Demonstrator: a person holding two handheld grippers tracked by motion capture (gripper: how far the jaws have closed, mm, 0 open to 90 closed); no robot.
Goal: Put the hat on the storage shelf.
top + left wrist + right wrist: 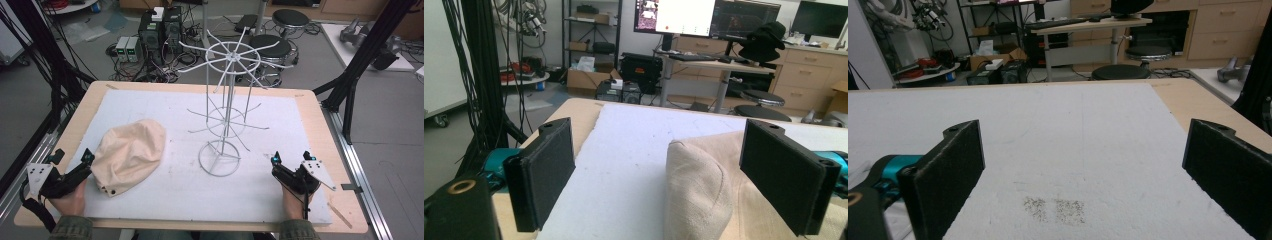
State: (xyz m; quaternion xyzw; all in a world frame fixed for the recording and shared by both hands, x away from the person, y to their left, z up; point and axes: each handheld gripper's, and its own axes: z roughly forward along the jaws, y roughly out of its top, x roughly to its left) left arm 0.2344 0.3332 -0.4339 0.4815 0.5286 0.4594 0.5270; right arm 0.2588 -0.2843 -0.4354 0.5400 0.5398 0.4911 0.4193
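A beige cloth cap (129, 155) lies crumpled on the white foam mat (260, 120) at the near left of the wooden table (327, 130), just beside the left gripper (73, 158), whose jaws stand wide apart with nothing pressed between them; in the left gripper view a fold of the cap (704, 185) rises between the pads without touching either. The right gripper (291, 158) rests at the near right, well apart from the cap, its jaws likewise spread over bare mat. A white wire rack (227, 107) with radiating hooks stands upright in the middle of the mat, between the two hands. The risk from here, by the look of it, is a shallow bite: soft fabric may slip out if the jaws close on only a thin fold. The light rack could also tip or slide if the cap drags against an arm while being hung.
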